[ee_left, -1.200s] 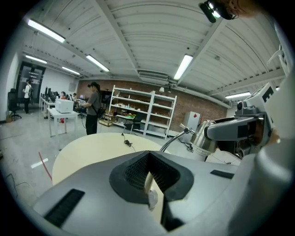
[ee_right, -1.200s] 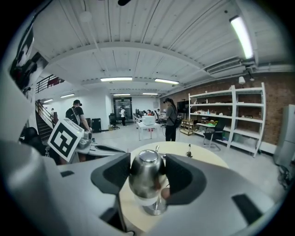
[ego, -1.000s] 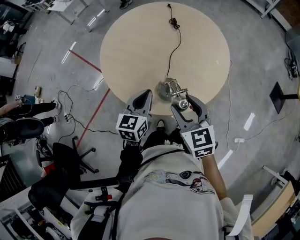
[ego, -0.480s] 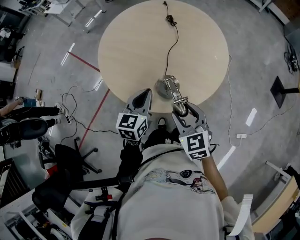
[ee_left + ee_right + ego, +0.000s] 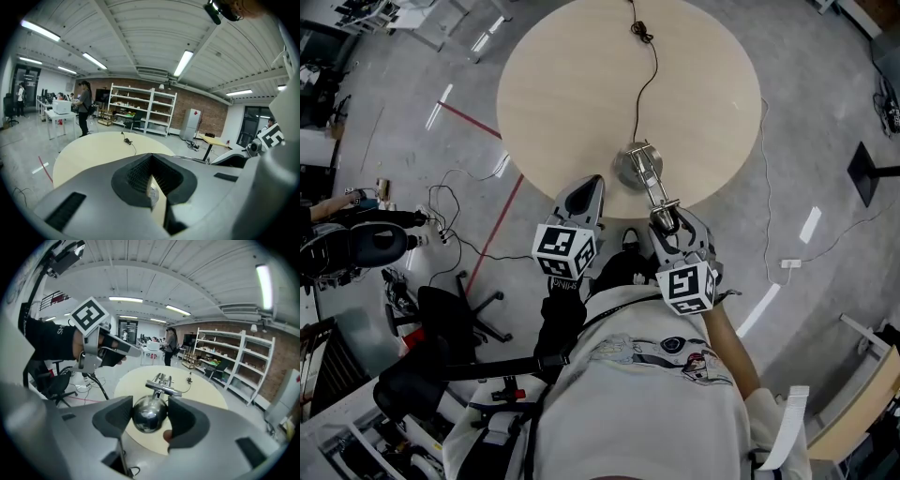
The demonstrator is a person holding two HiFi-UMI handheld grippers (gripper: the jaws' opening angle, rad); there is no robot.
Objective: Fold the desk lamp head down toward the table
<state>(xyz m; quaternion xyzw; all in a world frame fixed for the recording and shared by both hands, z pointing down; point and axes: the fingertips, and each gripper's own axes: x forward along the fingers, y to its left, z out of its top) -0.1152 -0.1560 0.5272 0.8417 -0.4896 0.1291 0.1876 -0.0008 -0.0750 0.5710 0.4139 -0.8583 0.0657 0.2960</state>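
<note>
A chrome desk lamp stands near the front edge of the round wooden table. Its round base rests on the tabletop, and its hinged arm reaches off the edge toward me. My right gripper is shut on the lamp head. In the right gripper view the shiny dome sits squeezed between both pads, with the arm beyond it. My left gripper hovers just left of the lamp, shut and holding nothing.
The lamp's black cable runs across the table to its far edge. On the floor lie loose cables, a red tape line, an office chair at left and a black stand base at right. A person stands by shelves far off.
My right gripper has drawn the lamp head toward me, off the table edge, and the arm now stretches out longer from the base. The left gripper has stayed put.
</note>
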